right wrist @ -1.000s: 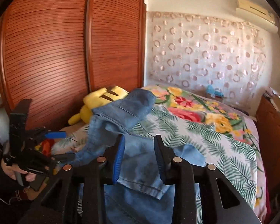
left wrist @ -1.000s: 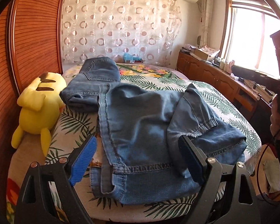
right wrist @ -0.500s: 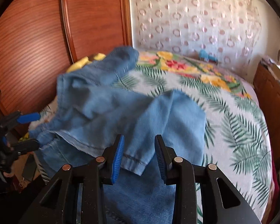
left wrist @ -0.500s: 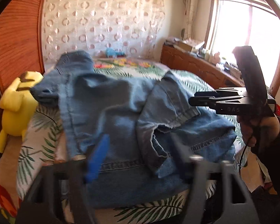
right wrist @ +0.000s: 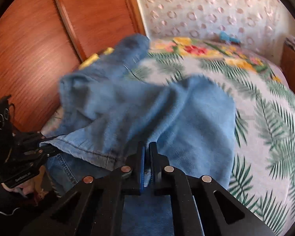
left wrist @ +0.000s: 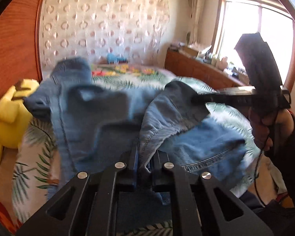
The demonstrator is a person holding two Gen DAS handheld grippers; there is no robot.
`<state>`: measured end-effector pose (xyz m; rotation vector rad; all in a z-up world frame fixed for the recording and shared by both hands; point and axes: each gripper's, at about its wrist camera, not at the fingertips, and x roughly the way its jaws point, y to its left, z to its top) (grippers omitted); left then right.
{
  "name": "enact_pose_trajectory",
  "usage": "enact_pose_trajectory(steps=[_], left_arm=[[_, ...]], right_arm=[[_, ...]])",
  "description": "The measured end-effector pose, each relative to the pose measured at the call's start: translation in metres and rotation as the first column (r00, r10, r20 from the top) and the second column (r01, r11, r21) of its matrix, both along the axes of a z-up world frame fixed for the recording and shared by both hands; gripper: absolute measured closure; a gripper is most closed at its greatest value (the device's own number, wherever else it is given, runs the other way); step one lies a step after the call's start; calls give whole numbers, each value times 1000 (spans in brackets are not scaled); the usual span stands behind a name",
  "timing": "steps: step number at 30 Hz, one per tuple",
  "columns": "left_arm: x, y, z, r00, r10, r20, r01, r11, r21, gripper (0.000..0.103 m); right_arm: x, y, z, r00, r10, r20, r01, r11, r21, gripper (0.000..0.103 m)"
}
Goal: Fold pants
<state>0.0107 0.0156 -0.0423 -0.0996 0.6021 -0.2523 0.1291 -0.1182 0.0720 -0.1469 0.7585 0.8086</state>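
Blue denim pants (left wrist: 100, 118) lie crumpled on the bed, with one leg end folded over toward the near edge. My left gripper (left wrist: 145, 157) is shut on the hem of that folded leg end. My right gripper (right wrist: 147, 153) is shut on the same hem further along and also shows from the side in the left wrist view (left wrist: 198, 98). The left gripper shows in the right wrist view (right wrist: 47, 143), pinching the stitched hem edge. The pants (right wrist: 147, 106) drape between both grippers.
The bed has a palm-leaf and flower sheet (right wrist: 265, 118). A yellow plush toy (left wrist: 9, 116) sits at the bed's left edge against the wooden wardrobe doors (right wrist: 49, 39). A wooden cabinet (left wrist: 198, 68) stands under the window on the right.
Both grippers moved in from open and closed on the folded leg's hem. The cloth is now lifted and bunched between them.
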Motion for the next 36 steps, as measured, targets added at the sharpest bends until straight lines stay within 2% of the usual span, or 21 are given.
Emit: enact_pose_trajectory(steps=[2,6,10,14,18,21,24,25,27,28,30,32,33,35,36], left_arm=[[-15,1,17,999,-7,38,7,1000,-14,93],[-28,6,29,998,-6,55,7,1000,-19,93],[-26,16,22,999,24,31,-23,1000,-14,93],[-17,29,-2,997,56,-44,-57,998,-20,93],[-16,36,-18,993,77,-88,-79,997,-19,93],[-15,39,-24,990,84,-112,-86,996,-14,92],[-15,42,-27,988,100,-122,-102,995,-10,80],[-16,43,-26,987,108,-120,-109,994,-7,70],[-16,46,-26,985,133,-114,-134,991,-2,63],[-16,48,-26,984,135,-114,-137,991,-10,62],[-16,49,-25,984,138,-116,-141,990,-16,56],[-16,50,-24,984,140,-113,-142,990,-10,51],[-17,49,-24,983,142,-113,-143,990,-6,47],[-16,51,-24,983,152,-104,-154,988,-6,22],[-17,51,-23,982,160,-97,-162,987,-7,22]], right_arm=[[-13,6,29,997,21,70,-23,999,26,102],[-34,32,91,979,59,198,-73,995,64,102],[-37,74,114,962,112,248,-125,992,36,102],[-9,116,98,957,164,239,-158,986,-44,102],[16,162,67,966,192,175,-173,978,-116,102],[38,188,55,974,192,124,-176,975,-134,102],[47,197,50,981,165,100,-152,980,-127,100],[50,196,51,983,158,97,-146,981,-125,97],[50,194,57,984,144,109,-129,983,-132,81],[38,185,66,983,139,118,-123,984,-131,76],[35,179,77,984,121,134,-106,987,-117,57],[37,155,79,983,103,150,-90,992,-91,48],[37,138,77,983,92,157,-81,994,-80,47],[34,113,75,983,58,172,-47,996,-71,47],[31,100,72,983,40,179,-27,997,-73,46]])
